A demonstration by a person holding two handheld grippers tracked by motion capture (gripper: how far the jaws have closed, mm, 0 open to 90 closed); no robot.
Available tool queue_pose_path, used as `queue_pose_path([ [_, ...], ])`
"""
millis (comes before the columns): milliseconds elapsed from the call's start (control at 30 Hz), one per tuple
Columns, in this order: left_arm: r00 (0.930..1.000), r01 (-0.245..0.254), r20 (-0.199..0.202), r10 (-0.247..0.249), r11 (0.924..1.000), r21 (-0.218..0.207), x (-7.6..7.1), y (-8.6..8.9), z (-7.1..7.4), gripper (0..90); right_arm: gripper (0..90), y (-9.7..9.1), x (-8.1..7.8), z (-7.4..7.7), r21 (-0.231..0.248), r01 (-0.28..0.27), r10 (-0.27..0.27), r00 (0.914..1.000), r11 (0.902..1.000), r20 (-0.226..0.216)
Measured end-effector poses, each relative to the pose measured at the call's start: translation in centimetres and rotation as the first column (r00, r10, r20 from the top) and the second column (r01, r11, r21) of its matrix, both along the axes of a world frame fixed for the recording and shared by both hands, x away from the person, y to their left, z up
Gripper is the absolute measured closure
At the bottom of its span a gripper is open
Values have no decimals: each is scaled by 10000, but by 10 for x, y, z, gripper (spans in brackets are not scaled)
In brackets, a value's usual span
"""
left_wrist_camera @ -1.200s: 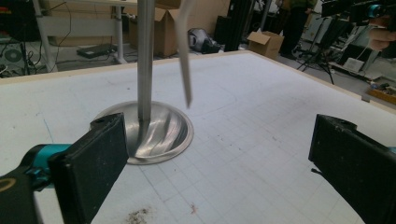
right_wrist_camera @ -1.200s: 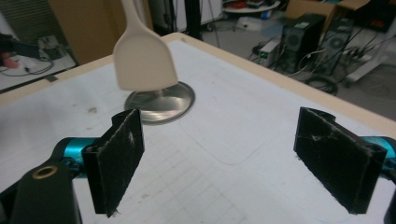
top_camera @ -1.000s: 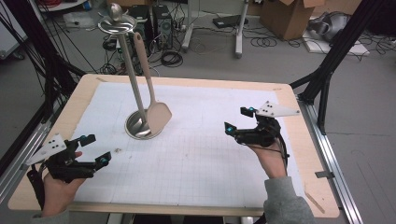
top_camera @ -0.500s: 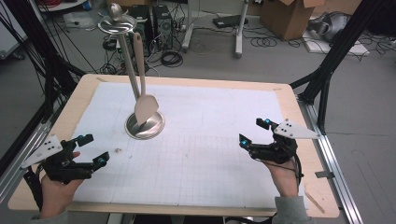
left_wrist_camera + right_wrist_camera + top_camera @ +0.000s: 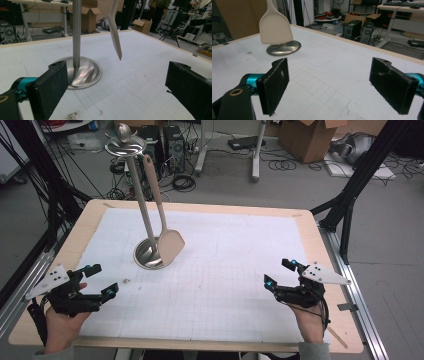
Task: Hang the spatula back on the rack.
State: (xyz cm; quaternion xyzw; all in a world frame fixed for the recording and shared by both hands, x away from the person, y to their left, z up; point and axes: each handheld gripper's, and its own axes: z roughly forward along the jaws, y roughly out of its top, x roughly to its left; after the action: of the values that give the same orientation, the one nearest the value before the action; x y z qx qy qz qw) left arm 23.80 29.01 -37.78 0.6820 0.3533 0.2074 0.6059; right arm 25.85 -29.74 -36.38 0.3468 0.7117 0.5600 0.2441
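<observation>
A metal stand (image 5: 141, 205) with a round base (image 5: 148, 254) rises from the white mat. A beige spatula (image 5: 167, 240) hangs from the stand's top ring, its blade just above the base; it also shows in the left gripper view as the spatula (image 5: 115, 32) and in the right gripper view as the spatula (image 5: 275, 26). My left gripper (image 5: 98, 281) rests open at the near left. My right gripper (image 5: 278, 274) is open at the near right. Nothing sits between either pair of jaws.
The wooden table edge (image 5: 200, 207) frames the white gridded mat (image 5: 225, 265). Black frame legs (image 5: 350, 195) stand at the right, cables and boxes lie on the floor beyond. A metal rail (image 5: 360, 305) runs along the table's right side.
My right gripper has drawn back from the table's middle toward the near right edge. The hanging spatula swings on the stand. The left gripper stays put.
</observation>
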Motion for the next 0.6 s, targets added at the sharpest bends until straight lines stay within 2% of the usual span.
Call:
queue_pose_path([
  [167, 10000, -6, -43, 6, 10000, 6, 1, 0, -1, 52, 156, -7, -6, -7, 122, 469, -468, 9989, 9988, -84],
  [467, 10000, -27, -86, 27, 10000, 50, 1, 0, -2, 52, 156, -21, -22, -17, 76, 1034, -1034, 9946, 9946, 121],
  [600, 9999, -24, -117, 25, 10000, 91, 1, -1, -3, 52, 156, -29, -31, -23, 354, 1192, -1199, 9926, 9922, 183],
])
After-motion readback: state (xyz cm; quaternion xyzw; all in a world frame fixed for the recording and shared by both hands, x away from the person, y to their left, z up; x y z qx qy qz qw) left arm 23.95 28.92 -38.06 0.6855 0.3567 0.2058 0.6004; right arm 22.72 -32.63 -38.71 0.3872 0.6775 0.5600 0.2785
